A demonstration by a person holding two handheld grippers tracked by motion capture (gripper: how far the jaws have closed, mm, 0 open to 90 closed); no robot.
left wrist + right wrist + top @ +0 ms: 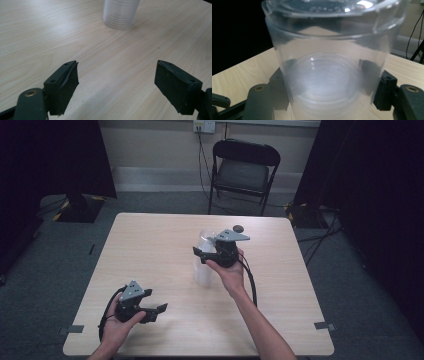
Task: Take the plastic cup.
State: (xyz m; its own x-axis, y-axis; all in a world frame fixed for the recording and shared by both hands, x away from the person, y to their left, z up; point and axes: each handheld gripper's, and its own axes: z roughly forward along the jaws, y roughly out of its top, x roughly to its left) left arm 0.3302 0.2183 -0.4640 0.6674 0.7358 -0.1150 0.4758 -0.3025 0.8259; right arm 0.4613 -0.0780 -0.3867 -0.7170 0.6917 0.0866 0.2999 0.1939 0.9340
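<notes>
A stack of clear plastic cups (204, 272) stands near the middle of the wooden table (150, 240). Its ribbed lower part shows at the top of the left gripper view (121, 15). My right gripper (201, 255) reaches in from the right. Its jaws are shut on the sides of the top clear cup (332, 50), whose pads (365, 66) show through the wall. Nested rims lie just below the jaws. I cannot tell whether that cup is free of the stack. My left gripper (156, 301) hovers near the front left of the table, open (117, 82), with nothing between its jaws.
A black folding chair (245, 170) stands beyond the table's far edge. Cables (320, 237) run on the floor to the right. Dark curtains close off both sides. Bare tabletop lies between the left gripper and the stack.
</notes>
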